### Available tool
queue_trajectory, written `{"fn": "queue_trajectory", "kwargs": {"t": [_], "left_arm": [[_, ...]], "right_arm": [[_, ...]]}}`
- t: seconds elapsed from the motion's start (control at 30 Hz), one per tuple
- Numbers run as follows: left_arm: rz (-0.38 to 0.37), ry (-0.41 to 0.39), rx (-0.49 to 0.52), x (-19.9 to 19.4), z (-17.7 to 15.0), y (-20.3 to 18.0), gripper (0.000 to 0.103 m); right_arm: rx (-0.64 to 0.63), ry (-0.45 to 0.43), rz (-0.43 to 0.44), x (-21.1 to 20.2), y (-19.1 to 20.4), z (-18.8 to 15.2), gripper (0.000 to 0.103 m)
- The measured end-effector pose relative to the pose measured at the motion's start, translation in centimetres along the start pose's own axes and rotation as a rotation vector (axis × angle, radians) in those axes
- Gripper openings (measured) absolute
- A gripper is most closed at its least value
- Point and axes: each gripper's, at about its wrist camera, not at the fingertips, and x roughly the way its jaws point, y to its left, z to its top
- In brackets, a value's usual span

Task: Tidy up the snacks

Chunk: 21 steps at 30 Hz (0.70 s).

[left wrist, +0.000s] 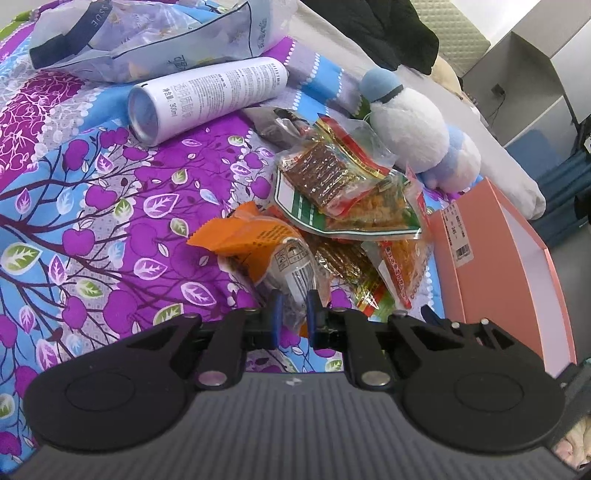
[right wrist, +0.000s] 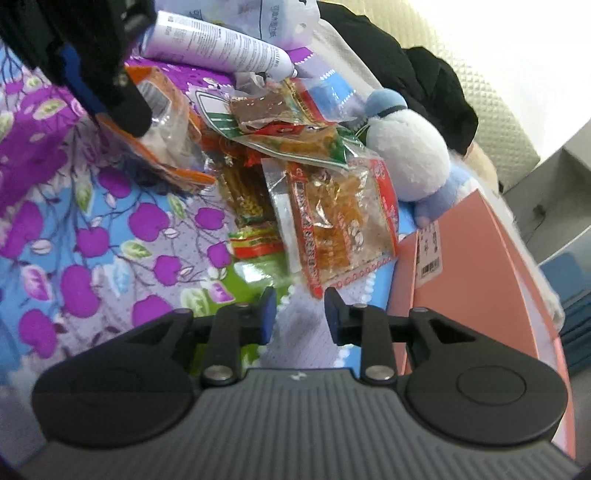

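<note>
A pile of snack packets lies on a purple-and-blue flowered bedspread. My left gripper (left wrist: 293,308) is closed on the near edge of an orange-and-clear snack packet (left wrist: 266,247); the same packet (right wrist: 166,122) shows in the right wrist view under the left gripper's black fingers (right wrist: 125,107). Behind it lie a green-striped packet (left wrist: 332,210) and a brown snack bar packet (left wrist: 325,173). My right gripper (right wrist: 300,310) is open, just short of the corner of a red-edged clear packet (right wrist: 340,225). A pink box (left wrist: 491,266) stands to the right of the pile, also seen in the right wrist view (right wrist: 472,258).
A white spray can (left wrist: 207,96) lies behind the pile, with a tissue pack (left wrist: 155,33) beyond it. A white-and-blue plush toy (left wrist: 413,125) sits between pile and box. Black clothing (left wrist: 391,29) lies at the back. Grey furniture (left wrist: 535,74) stands far right.
</note>
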Motion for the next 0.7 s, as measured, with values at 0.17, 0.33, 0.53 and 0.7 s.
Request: {"fn": "queue_trajectory", "kwargs": {"t": [0.17,0.33,0.53,0.7], "left_arm": [[-0.003,0.004,-0.003,0.4,0.1,0.2,0.016],[-0.005,0.007,-0.005,0.6,0.1,0.2,0.016],[-0.004,0.0,0.011,-0.2,-0.2,-0.3,0.015],[-0.01,0.0,0.02,-1.8,-1.4,-0.7,0.014]], "right_arm": [[-0.089,-0.005,-0.045,1.4,0.8,0.3,0.03],[-0.113,-0.004,-0.031,2.2,1.1,0.6,0.015],[-0.101,-0.001,-0.014,1.2,1.0,0.6,0.003],[-0.102,-0.004,0.014,-1.4,1.0,-0.4,0.003]]}}
